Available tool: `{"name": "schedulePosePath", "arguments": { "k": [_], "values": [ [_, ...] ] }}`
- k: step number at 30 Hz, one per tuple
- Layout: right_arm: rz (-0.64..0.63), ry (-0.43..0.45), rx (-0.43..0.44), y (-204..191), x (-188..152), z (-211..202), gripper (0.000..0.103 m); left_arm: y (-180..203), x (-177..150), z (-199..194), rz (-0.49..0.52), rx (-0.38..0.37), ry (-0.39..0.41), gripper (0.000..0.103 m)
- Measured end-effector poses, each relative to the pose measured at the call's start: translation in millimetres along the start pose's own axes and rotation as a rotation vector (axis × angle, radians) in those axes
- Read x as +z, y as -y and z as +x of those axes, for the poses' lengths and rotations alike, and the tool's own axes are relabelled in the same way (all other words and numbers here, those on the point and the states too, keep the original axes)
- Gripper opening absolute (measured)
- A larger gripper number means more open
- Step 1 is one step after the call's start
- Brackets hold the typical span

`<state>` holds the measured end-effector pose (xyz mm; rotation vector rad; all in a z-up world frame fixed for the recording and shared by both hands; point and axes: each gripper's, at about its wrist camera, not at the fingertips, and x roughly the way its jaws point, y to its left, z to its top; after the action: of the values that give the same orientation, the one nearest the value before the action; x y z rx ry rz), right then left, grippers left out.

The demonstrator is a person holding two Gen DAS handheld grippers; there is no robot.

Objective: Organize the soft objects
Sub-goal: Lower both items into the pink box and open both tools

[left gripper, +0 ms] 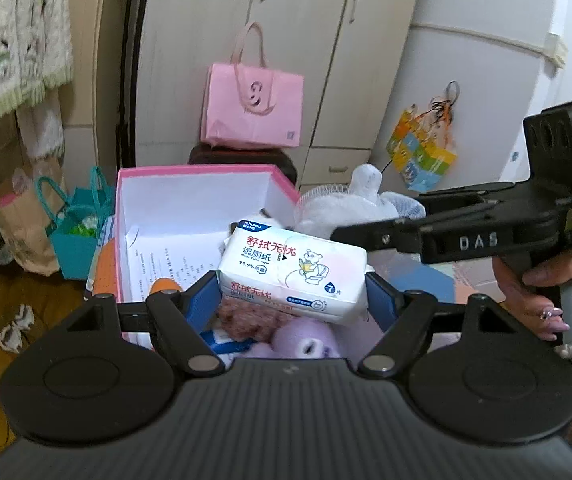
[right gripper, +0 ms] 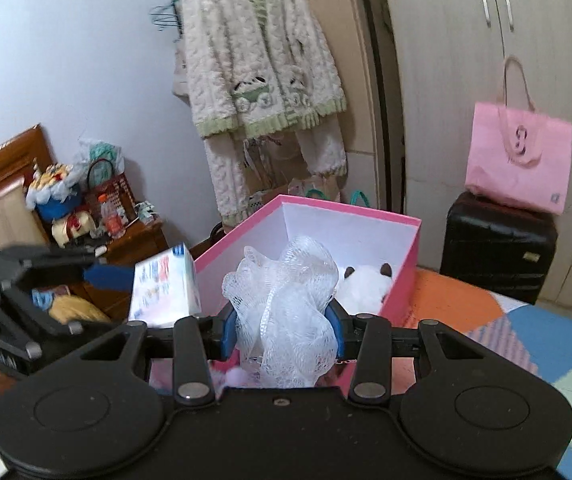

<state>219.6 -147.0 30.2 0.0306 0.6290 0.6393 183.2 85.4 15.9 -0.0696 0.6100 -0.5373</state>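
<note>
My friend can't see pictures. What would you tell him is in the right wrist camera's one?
The right gripper holds a white mesh pouf between its blue fingers, in front of an open pink box with a white plush toy inside. To the left, the left gripper holds a wipes pack; a fluffy cardigan hangs on the wall behind.

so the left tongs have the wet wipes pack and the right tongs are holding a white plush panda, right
Not quite. The right tongs hold a white mesh bath pouf, as the right wrist view shows; the plush panda lies in the pink box. The left tongs do have the wet wipes pack.
</note>
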Motion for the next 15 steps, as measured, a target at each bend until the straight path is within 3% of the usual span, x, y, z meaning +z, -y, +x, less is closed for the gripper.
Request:
{"name": "schedulePosePath", "arguments": {
  "k": [5,9,15],
  "values": [
    [0.064,-0.04,-0.017,20.3,12.1,41.9,0.048,-28.4,9.7,39.7,-0.016,0.033,-0.053,0.076],
    [0.002,0.012,-0.156,19.2,14.1,46.6,0.048,-38.8,15.7,57.1,0.005,0.023,-0.096,0.076],
    [0.002,-0.042,-0.094,24.2,22.0,60.0,0.049,-45.2,26.6,84.0,0.068,0.092,-0.17,0.076]
  ]
}}
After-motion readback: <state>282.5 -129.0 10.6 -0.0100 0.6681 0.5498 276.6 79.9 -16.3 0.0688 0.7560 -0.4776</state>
